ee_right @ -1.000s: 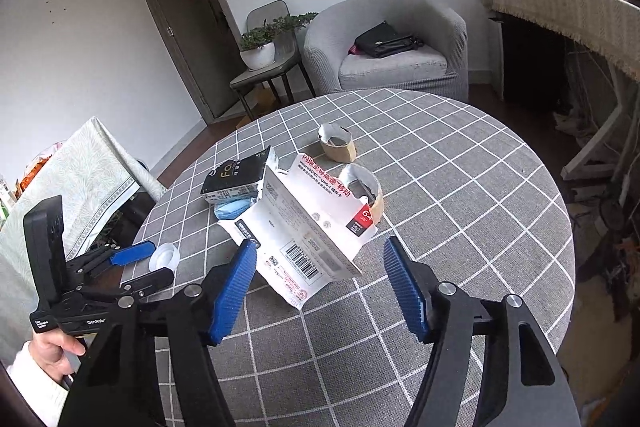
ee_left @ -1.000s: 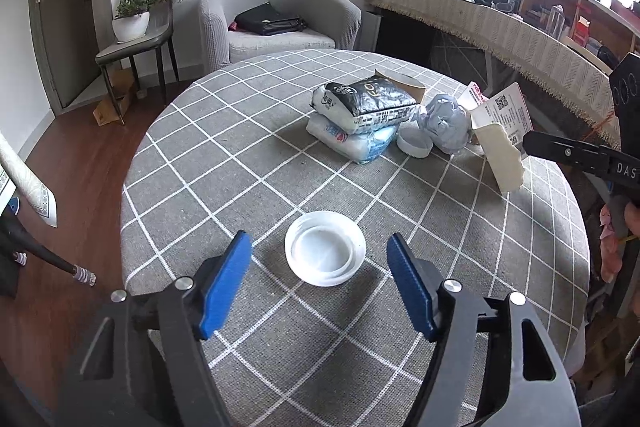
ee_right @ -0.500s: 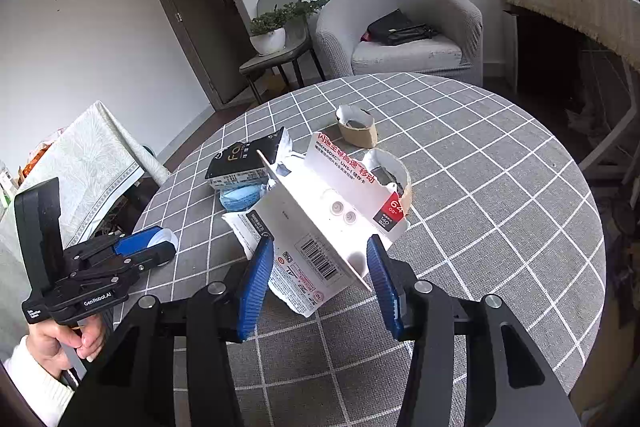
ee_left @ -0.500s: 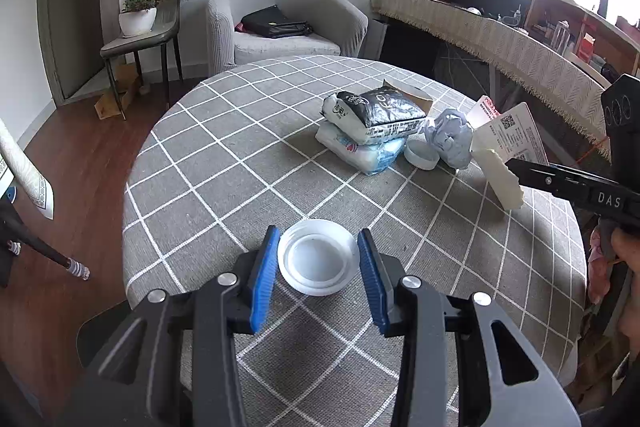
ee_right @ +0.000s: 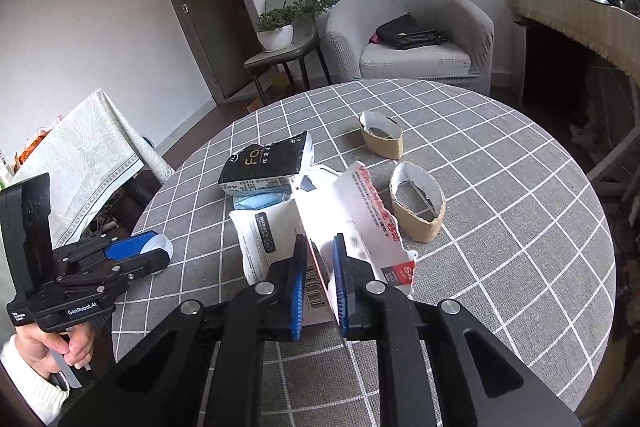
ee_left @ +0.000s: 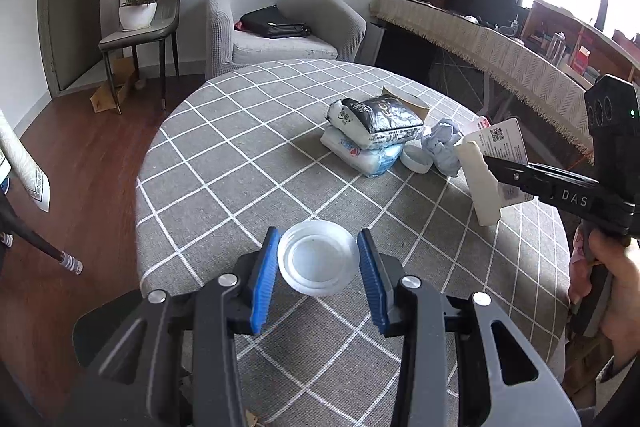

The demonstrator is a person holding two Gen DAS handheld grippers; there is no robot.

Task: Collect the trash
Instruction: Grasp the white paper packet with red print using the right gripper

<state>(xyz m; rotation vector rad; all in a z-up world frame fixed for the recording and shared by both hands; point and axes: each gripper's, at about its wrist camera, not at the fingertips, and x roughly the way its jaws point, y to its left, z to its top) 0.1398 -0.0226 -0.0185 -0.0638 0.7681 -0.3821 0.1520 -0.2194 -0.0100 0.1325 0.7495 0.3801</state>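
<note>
Blue pads of our left gripper, spread wide a second ago, now clamp the white plastic lid between them, while our right gripper has just been closing onto the torn white carton ahead.

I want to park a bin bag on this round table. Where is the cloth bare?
Bare checked cloth lies along the far edge toward the armchair, and to the right of the two cardboard rings. The middle is crowded: tissue packs, torn white packaging, plastic lid.
</note>
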